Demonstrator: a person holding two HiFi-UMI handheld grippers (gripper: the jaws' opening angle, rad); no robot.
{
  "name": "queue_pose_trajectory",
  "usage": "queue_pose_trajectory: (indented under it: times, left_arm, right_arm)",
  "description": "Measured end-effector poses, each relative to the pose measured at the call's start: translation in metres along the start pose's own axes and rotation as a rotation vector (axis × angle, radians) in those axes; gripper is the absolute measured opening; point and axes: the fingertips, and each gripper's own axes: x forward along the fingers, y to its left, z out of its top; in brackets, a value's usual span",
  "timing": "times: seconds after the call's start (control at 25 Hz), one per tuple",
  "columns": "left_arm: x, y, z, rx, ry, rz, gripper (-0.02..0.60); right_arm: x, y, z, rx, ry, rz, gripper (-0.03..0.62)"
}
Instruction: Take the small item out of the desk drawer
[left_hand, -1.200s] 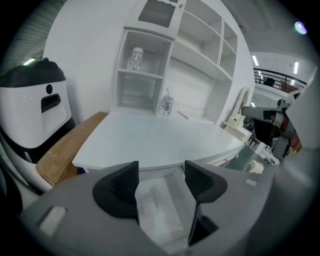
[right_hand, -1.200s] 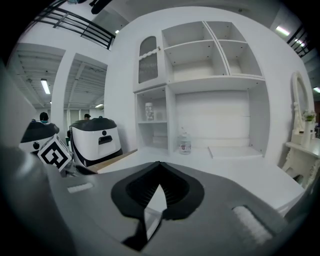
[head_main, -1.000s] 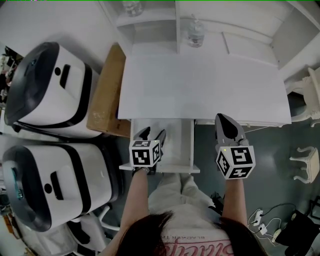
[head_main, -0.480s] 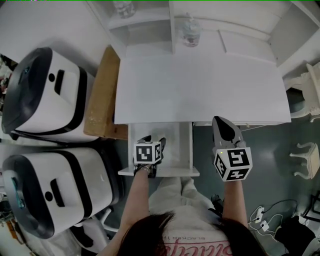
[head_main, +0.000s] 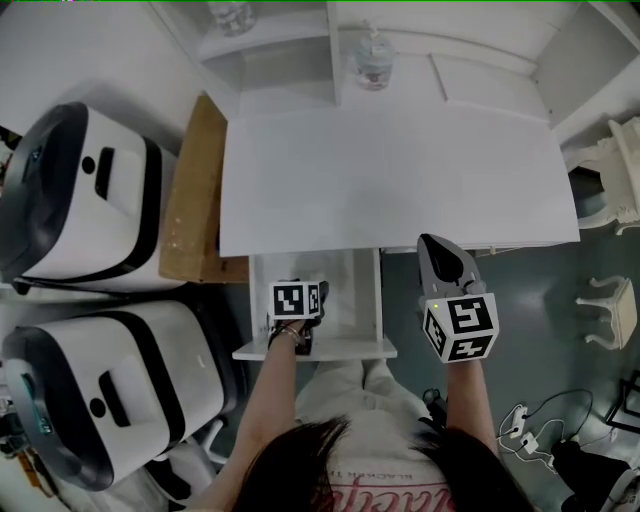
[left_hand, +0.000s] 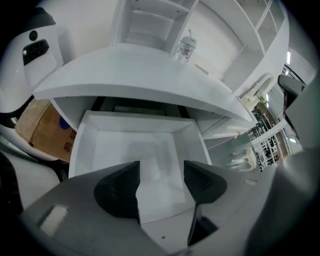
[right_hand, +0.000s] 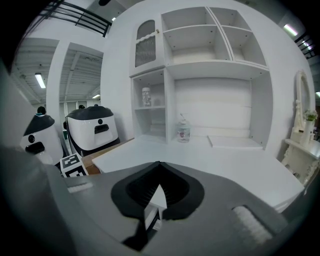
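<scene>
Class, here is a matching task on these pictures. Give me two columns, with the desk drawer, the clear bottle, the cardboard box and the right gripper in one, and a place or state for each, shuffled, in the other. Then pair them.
Things
1. desk drawer
2. clear bottle
3. cardboard box
4. right gripper

Places or states
A. beside the desk, on the person's left
B. pulled open below the desktop
C. jaws together, at the desk's front edge
D. standing at the back of the desktop

Pairs: 1-B, 2-D, 3-A, 4-C
</scene>
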Motion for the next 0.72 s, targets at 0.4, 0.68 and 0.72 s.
queue_pose_trajectory:
  times: [0.4, 0.68, 0.72]
  left_arm:
    - [0.033, 0.02, -0.015, -0.076, 0.067, 0.04, 0.293]
    - [0.06, 0.022, -0.024, -0.086, 0.122, 0.048, 0.296]
    - [0.064, 0.022, -0.026, -0.091, 0.132, 0.047, 0.297]
  right_arm:
    - [0.018, -0.003, -0.016, 0.046, 0.06, -0.016, 0.002]
    - [0.016, -0.017, -0.031, 0.038, 0.097, -0.055, 0.002]
    - [0.015, -0.02, -0.034, 0.039, 0.105, -0.062, 0.002]
